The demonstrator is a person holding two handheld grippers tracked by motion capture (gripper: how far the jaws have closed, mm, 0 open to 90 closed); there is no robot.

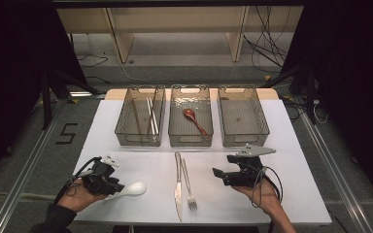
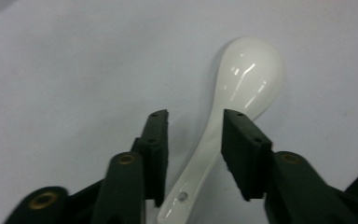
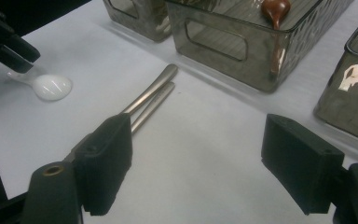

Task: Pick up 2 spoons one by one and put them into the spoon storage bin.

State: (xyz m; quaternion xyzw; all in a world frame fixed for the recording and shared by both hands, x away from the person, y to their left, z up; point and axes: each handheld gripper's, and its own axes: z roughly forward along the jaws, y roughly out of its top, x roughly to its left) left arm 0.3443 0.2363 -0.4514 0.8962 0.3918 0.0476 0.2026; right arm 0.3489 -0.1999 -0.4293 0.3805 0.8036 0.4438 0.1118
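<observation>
Left tongs spread, straddling the handle of a white ceramic spoon lying on the tabletop at 7 o'clock, w/ pads clear of it. Right tongs spread, empty. Risk: glazed handle may squirt out or pivot under an off-centre pinch.

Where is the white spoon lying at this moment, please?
In the high view the white spoon lies on the table's near left, between the open left claw pads, left of the knife and fork.

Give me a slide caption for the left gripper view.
Left gripper open astride the white spoon's handle on the table.
</observation>
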